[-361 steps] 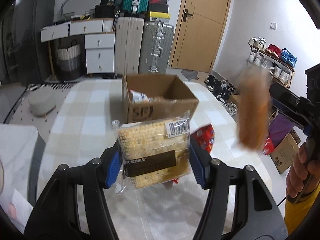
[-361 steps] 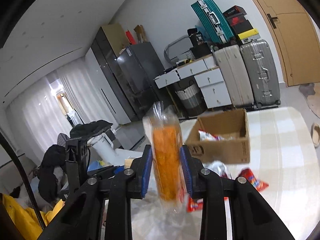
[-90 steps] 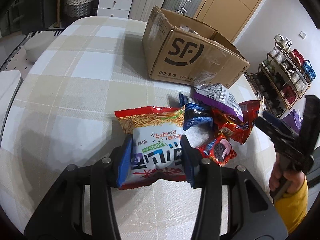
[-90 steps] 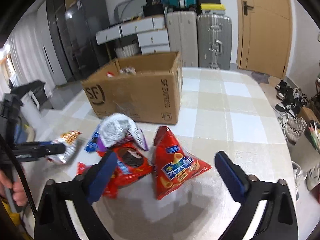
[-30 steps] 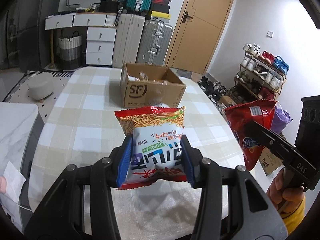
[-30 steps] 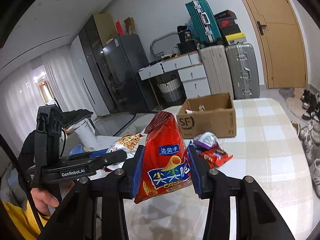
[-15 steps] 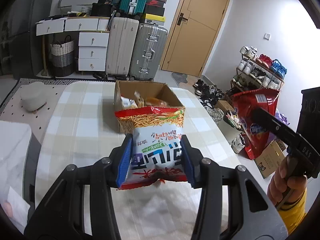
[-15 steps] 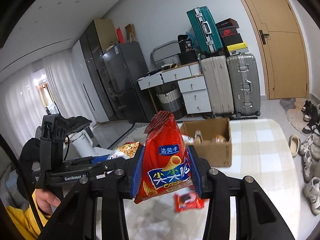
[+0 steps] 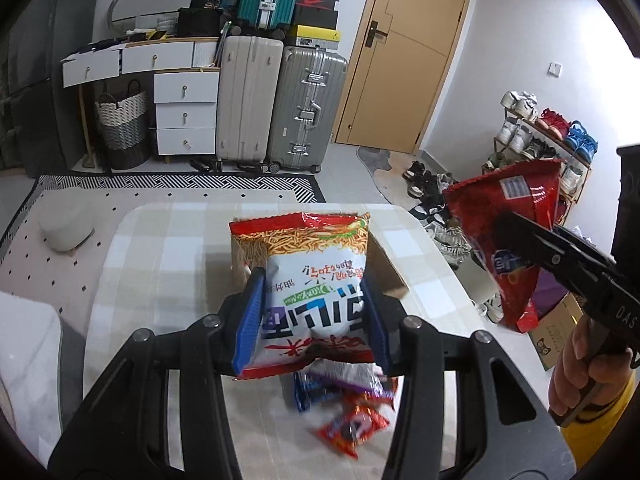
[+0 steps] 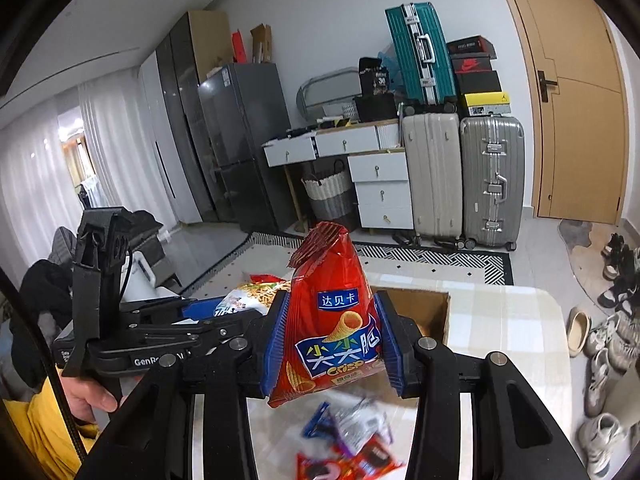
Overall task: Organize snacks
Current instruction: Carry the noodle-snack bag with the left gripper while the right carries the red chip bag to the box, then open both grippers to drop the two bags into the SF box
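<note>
My left gripper [image 9: 310,316] is shut on a red and white noodle snack bag [image 9: 308,280] and holds it in the air just in front of the open cardboard box [image 9: 384,264]. My right gripper [image 10: 332,344] is shut on a red cone-crisp bag [image 10: 332,320], also raised, with the box [image 10: 420,308] behind it. In the left wrist view the red bag [image 9: 508,224] hangs at the right. Several loose snack packets [image 9: 348,408] lie on the checked table below; they also show in the right wrist view [image 10: 348,440].
The checked table [image 9: 160,264] ends just beyond the box. Suitcases [image 9: 280,104], white drawers [image 9: 184,112] and a door [image 9: 408,56] stand at the far wall. A shoe rack [image 9: 540,136] is at the right.
Both grippers have carried their bags forward toward the box, which now sits closer and mostly hidden behind the bags. The loose packets have slid low in both views.
</note>
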Available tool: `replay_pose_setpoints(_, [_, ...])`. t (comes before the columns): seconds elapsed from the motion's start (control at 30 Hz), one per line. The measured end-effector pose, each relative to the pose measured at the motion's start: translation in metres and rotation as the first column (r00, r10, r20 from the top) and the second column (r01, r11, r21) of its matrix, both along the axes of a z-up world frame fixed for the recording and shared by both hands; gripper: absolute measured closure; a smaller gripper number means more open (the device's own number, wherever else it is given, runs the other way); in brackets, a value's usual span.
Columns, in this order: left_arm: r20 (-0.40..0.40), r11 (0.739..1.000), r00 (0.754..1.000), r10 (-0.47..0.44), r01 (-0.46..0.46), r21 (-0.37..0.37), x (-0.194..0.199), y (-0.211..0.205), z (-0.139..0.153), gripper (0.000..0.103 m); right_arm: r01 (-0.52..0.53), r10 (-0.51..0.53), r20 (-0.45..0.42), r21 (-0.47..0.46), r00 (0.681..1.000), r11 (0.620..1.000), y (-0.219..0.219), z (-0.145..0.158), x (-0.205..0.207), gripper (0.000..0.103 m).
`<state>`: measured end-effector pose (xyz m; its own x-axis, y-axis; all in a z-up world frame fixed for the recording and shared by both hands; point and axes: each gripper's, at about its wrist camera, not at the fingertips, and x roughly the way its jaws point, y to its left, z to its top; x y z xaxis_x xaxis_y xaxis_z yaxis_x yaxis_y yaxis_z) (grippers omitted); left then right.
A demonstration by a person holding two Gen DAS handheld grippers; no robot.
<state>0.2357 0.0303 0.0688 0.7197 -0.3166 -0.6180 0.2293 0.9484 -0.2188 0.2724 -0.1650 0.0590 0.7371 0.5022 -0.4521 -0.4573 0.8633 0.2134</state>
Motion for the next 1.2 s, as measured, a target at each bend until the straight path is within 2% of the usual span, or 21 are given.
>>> replay_pose_setpoints(0.2, [-0.032,1.000,0.999,0.012,-0.012,0.018,0.072,-0.026,-0.018,0.060,0.021,-0.021,-0.043,0.001,0.999,1.000,0.000,-0.010,0.071,0.061])
replay_pose_setpoints(0.33, [-0.084,1.000,0.996,0.008,-0.006,0.023,0.116,-0.040,-0.042,0.060,0.044,-0.043,-0.111,0.006,0.993,0.999,-0.001,-0.034,0.119,0.061])
replay_pose_setpoints(0.43, [-0.129,1.000,0.992,0.006,-0.006,0.006,0.145,-0.045,-0.062,0.060,0.058,-0.058,-0.147,-0.008,0.987,0.998,0.001,-0.055,0.143,0.061])
replay_pose_setpoints(0.57, [-0.168,1.000,0.986,-0.009,0.013,0.021,0.174,-0.056,-0.089,0.060,0.073,-0.079,-0.187,-0.038,0.979,0.997,0.005,-0.080,0.165,0.061])
replay_pose_setpoints(0.8, [-0.201,0.998,0.979,-0.019,0.030,0.048,0.187,-0.066,-0.117,0.060,0.078,-0.088,-0.224,-0.050,0.971,0.996,0.007,-0.107,0.186,0.061])
replay_pose_setpoints(1.13, [-0.199,0.996,0.980,-0.025,0.041,0.078,0.188,-0.076,-0.124,0.060,0.098,-0.111,-0.253,-0.063,0.961,0.993,0.004,-0.124,0.189,0.061])
replay_pose_setpoints(1.2, [-0.201,0.996,0.979,-0.030,0.046,0.076,0.188,-0.075,-0.125,0.055,0.105,-0.119,-0.250,-0.069,0.961,0.992,0.003,-0.124,0.189,0.061])
